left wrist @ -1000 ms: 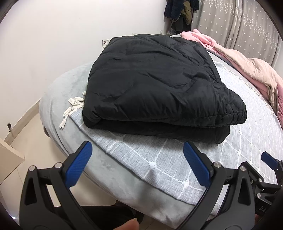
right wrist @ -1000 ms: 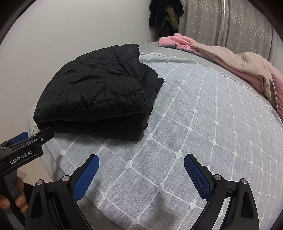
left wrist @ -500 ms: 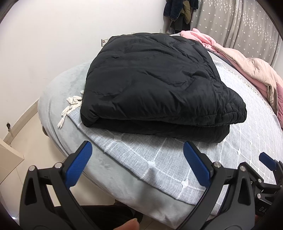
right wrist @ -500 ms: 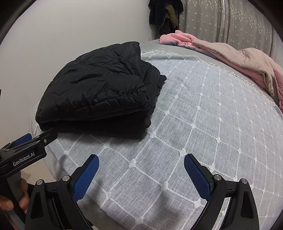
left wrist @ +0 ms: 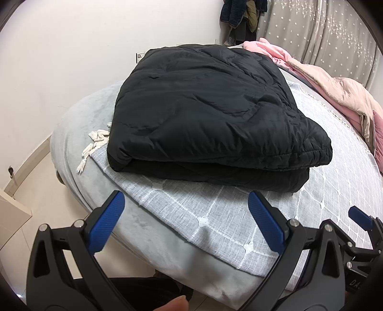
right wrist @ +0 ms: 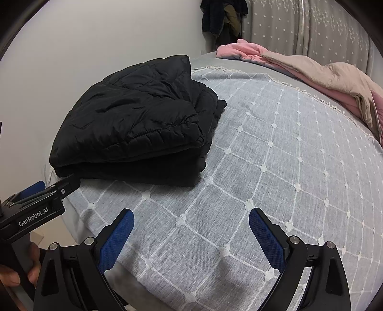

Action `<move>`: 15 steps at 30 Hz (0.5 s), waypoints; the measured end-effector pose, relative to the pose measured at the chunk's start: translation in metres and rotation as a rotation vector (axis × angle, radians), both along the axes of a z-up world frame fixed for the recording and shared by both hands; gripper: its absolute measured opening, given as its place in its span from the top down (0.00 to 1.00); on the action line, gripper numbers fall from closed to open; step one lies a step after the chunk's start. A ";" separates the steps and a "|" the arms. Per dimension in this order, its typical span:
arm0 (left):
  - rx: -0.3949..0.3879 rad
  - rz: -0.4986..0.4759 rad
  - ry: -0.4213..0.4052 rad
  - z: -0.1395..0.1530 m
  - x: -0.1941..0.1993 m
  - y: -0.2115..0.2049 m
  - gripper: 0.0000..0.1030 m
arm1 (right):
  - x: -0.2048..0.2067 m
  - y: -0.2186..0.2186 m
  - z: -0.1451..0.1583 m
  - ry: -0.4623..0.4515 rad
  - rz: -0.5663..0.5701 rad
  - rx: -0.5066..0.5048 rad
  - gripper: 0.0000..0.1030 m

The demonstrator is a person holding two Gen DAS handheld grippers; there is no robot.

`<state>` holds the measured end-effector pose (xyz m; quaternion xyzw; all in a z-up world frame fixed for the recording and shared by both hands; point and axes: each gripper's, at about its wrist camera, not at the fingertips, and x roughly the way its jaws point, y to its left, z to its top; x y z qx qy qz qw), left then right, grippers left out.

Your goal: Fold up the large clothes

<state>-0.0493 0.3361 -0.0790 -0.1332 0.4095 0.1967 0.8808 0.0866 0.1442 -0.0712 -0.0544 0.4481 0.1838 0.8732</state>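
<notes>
black padded jacket (left wrist: 215,114), quilted and puffy, lies folded into a thick rectangular bundle near the left corner of a bed. it rests on a light grey throw (left wrist: 215,215) woven with a white diamond grid and small white knots, and that throw is spread over a plain grey bedcover (left wrist: 79,114). the jacket's folded layers stack one on another, with the rounded fold edge facing the cameras and a stitched hem along the top layer's right side. white tassels (left wrist: 95,143) from the throw's edge poke out just beside the jacket's left end.

left gripper (left wrist: 186,220) hovers at the near edge of the bed, in front of the jacket and apart from it. its two blue-padded fingers (left wrist: 107,220) are spread wide with nothing between them. right gripper (right wrist: 191,234) hovers over the bare throw to the right of the jacket, also apart from it, its blue pads (right wrist: 267,239) spread wide and holding nothing. in the right wrist view the left gripper's black body, printed with genrobot.ai, shows at the lower left, held in a hand (right wrist: 14,270).

across the far side of the bed lies a heap of pink and beige bedding (right wrist: 311,71). behind it hangs a grey curtain (left wrist: 323,31) dotted with small white stars. dark coats (left wrist: 241,19) hang in the corner against a plain white wall (left wrist: 59,59). pale floor tiles (left wrist: 31,181) show to the left of the bed.
</notes>
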 end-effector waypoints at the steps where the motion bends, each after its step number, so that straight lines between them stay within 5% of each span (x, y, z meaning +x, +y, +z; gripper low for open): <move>1: 0.000 0.001 0.000 0.000 0.000 0.000 0.01 | 0.000 0.000 0.000 0.001 0.000 0.000 0.05; 15: 0.000 0.001 0.000 0.000 0.000 0.000 0.01 | -0.001 0.001 -0.002 0.005 0.002 0.000 0.05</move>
